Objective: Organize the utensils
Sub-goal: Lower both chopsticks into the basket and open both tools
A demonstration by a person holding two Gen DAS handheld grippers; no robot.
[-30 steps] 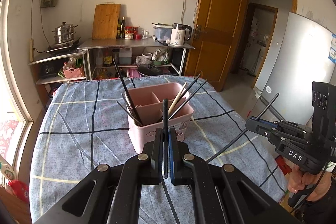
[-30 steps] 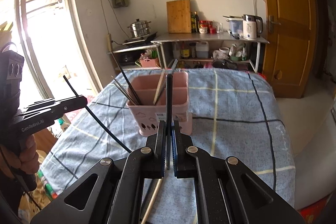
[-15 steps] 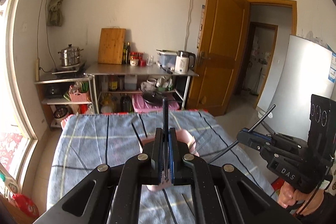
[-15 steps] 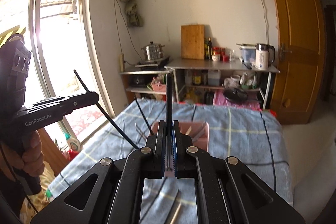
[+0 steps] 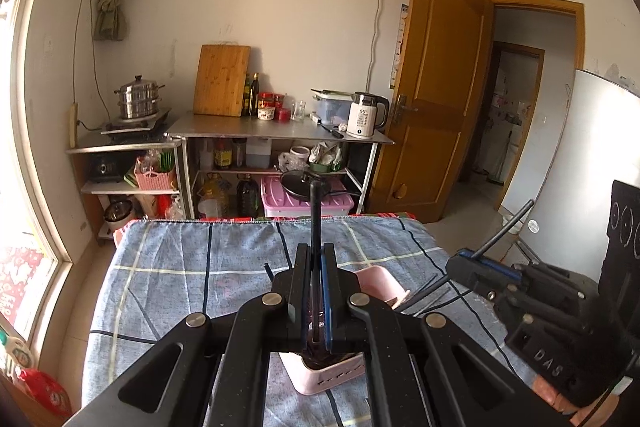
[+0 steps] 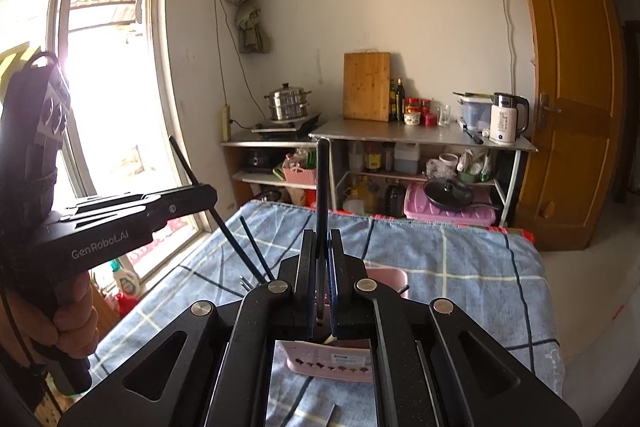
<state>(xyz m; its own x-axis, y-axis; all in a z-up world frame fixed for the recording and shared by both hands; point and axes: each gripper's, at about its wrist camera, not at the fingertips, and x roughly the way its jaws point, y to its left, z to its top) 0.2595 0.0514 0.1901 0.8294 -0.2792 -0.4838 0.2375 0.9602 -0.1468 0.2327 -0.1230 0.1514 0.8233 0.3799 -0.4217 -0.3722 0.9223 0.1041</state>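
My left gripper (image 5: 316, 261) is shut on a black chopstick (image 5: 315, 215) that stands up between its pads. My right gripper (image 6: 322, 241) is likewise shut on a black chopstick (image 6: 322, 183). Both hang above a pink utensil holder (image 5: 382, 281) on the blue checked tablecloth (image 5: 180, 267); the fingers hide most of it. In the right wrist view the pink utensil holder (image 6: 386, 277) shows beside several dark chopsticks (image 6: 256, 257) standing in it. The right gripper (image 5: 466, 263) appears at the right of the left wrist view, and the left gripper (image 6: 206, 195) at the left of the right wrist view.
Beyond the table's far edge stands a steel shelf (image 5: 280, 133) with a kettle (image 5: 366, 115), a cutting board (image 5: 222, 81) and a steamer pot (image 5: 138, 103). A wooden door (image 5: 444, 87) is at the right, a window (image 6: 104, 87) at the left. A person's hand (image 6: 74, 323) holds the left gripper.
Both grippers have risen and drawn back with their chopsticks. The pink holder has slid down in both views and is now mostly hidden behind the fingers.
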